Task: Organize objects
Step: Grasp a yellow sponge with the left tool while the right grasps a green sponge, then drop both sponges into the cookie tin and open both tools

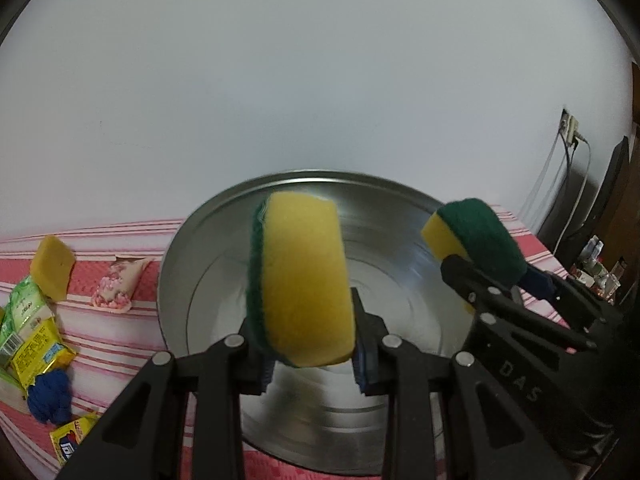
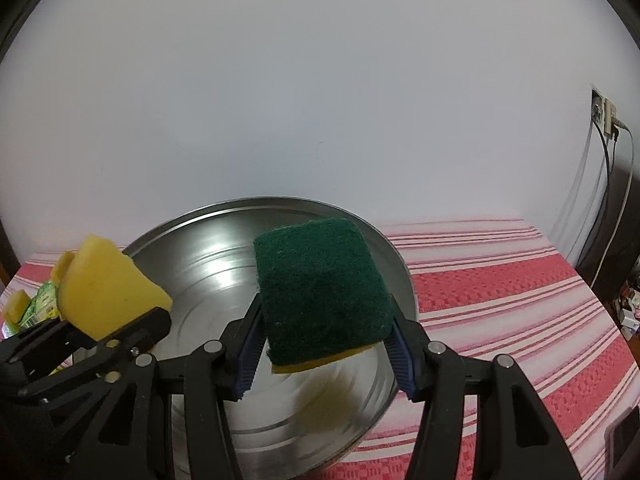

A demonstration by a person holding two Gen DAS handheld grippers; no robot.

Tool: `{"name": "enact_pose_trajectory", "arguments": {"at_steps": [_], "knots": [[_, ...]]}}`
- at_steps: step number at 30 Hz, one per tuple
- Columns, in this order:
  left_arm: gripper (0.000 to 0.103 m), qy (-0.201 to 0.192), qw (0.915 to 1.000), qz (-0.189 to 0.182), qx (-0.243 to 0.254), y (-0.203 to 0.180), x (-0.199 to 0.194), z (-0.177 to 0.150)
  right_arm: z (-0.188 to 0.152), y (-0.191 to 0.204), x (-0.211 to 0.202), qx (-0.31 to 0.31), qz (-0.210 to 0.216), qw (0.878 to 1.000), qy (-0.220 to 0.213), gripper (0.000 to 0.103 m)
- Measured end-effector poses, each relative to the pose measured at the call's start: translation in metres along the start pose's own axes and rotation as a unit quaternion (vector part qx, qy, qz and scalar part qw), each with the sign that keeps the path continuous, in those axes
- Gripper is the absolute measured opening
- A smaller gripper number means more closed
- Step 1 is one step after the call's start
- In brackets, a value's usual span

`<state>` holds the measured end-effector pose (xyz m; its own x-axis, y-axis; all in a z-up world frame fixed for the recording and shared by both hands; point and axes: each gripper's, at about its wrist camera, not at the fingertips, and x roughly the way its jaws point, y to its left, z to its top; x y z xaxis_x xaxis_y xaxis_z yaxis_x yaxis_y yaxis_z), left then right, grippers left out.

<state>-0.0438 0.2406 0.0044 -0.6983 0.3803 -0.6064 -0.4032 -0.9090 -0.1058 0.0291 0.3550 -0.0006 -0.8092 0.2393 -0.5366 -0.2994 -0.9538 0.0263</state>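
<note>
Midway: left gripper holds one sponge, right gripper holds another sponge, both over the empty metal bowl; packets remain left on the surface.

The right gripper clamps a green-faced scouring sponge above the steel basin; beside it, the left gripper holds a yellow sponge.

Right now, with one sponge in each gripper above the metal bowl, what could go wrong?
1. The two sponges, left and right, hang close together over the bowl; the grippers could bump each other.
2. The left gripper holds its sponge only at the lower end, so the sponge may tip or slip.
3. A sponge dropped from above might bounce onto the striped cloth.
</note>
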Motion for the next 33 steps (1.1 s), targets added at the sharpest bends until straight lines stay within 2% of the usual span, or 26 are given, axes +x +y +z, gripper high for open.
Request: {"name": "enact_pose_trajectory", "arguments": {"at_steps": [2,6,7,9,12,18,24,33], "knots": [[0.034,-0.002,0.9999,0.01,0.003,0.0,-0.001,0.0,0.0,0.001,0.0,0.001,0.001,1.0,0.0,0.059],[0.078,-0.028,0.9986,0.045,-0.009,0.004,-0.014,0.0,0.002,-0.002,0.003,0.0,-0.005,1.0,0.004,0.064],[0.083,-0.039,0.9977,0.054,-0.014,0.006,-0.02,0.0,0.002,-0.003,0.002,0.002,-0.01,1.0,0.002,0.068],[0.101,-0.052,0.9968,0.056,-0.024,0.009,-0.029,0.001,0.006,-0.013,0.004,0.013,-0.008,1.0,-0.002,0.075],[0.102,-0.073,0.995,0.06,-0.034,0.014,-0.045,0.0,0.008,-0.023,0.002,0.029,0.01,0.999,-0.013,0.081],[0.103,-0.09,0.9913,0.092,-0.027,0.025,-0.061,-0.015,0.01,-0.026,-0.008,0.034,0.013,0.998,-0.048,0.087],[0.103,-0.092,0.987,0.129,-0.026,0.043,-0.072,-0.032,0.008,-0.032,-0.011,0.074,0.039,0.994,-0.065,0.088],[0.103,-0.092,0.9857,0.139,-0.024,0.058,-0.083,-0.045,-0.005,-0.032,-0.011,0.103,0.036,0.992,-0.06,0.088]]}}
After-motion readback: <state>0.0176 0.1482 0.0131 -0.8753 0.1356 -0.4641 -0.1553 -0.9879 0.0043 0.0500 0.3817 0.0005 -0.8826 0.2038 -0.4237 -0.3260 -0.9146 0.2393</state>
